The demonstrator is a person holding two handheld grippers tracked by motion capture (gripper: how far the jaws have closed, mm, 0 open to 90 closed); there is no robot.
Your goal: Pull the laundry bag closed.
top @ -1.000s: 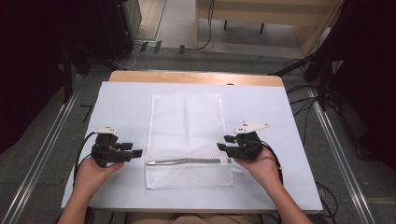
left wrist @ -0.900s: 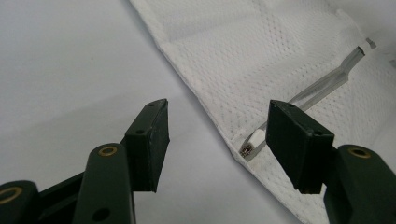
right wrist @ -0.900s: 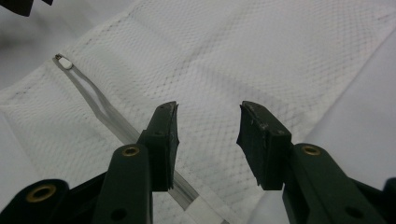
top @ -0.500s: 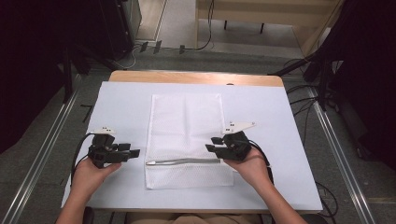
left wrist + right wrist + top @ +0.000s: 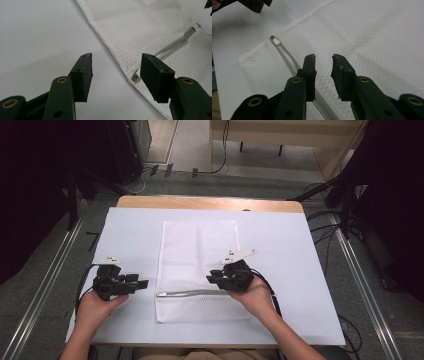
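With our right gripper narrowing its empty jaws above the mesh laundry bag lying flat mid-table and our left gripper wide at the bag's edge, we risk pinching only mesh and missing the zipper.

I see the mesh bag lying flat mid-table, its zipper running across the near end. My left gripper sits just left of the bag; my right gripper hovers over the zipper's right part.
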